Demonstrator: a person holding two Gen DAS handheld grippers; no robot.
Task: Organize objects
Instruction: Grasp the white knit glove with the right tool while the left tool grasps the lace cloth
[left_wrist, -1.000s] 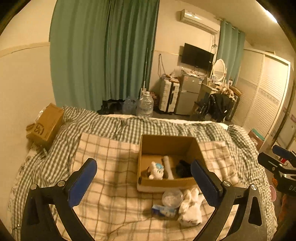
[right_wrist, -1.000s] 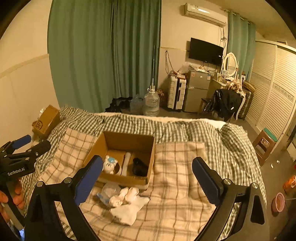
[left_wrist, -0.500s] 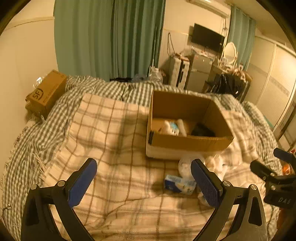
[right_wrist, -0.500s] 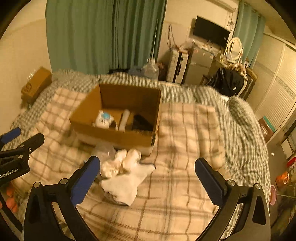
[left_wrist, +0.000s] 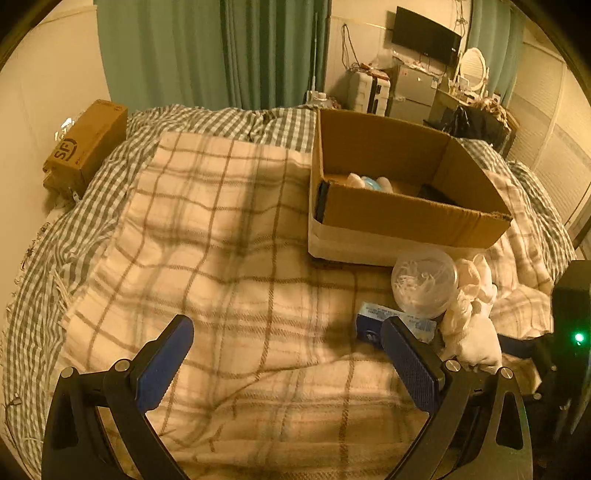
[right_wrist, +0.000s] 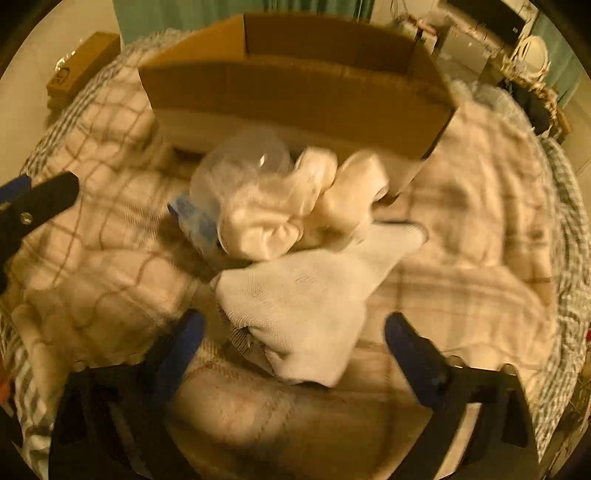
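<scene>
An open cardboard box (left_wrist: 406, 218) sits on the bed with a small white-and-blue toy (left_wrist: 367, 181) and a dark item (left_wrist: 436, 194) inside. In front of it lie a clear round container (left_wrist: 424, 282), a blue packet (left_wrist: 373, 323), rolled cream cloth (right_wrist: 295, 206) and a white cloth (right_wrist: 306, 299). My right gripper (right_wrist: 293, 332) is open, its fingers either side of the white cloth's near end. My left gripper (left_wrist: 286, 343) is open and empty over the blanket, its right finger beside the blue packet.
A plaid blanket (left_wrist: 207, 240) covers a checked bedspread. A brown parcel (left_wrist: 86, 142) lies at the bed's far left by the wall. Curtains, a suitcase, a small fridge and wardrobes stand beyond the bed. The left gripper's tip shows in the right wrist view (right_wrist: 37, 199).
Both grippers have moved forward and down toward the bed. The right one has closed in on the white cloth, which now lies between its open fingers. The right view is motion-blurred.
</scene>
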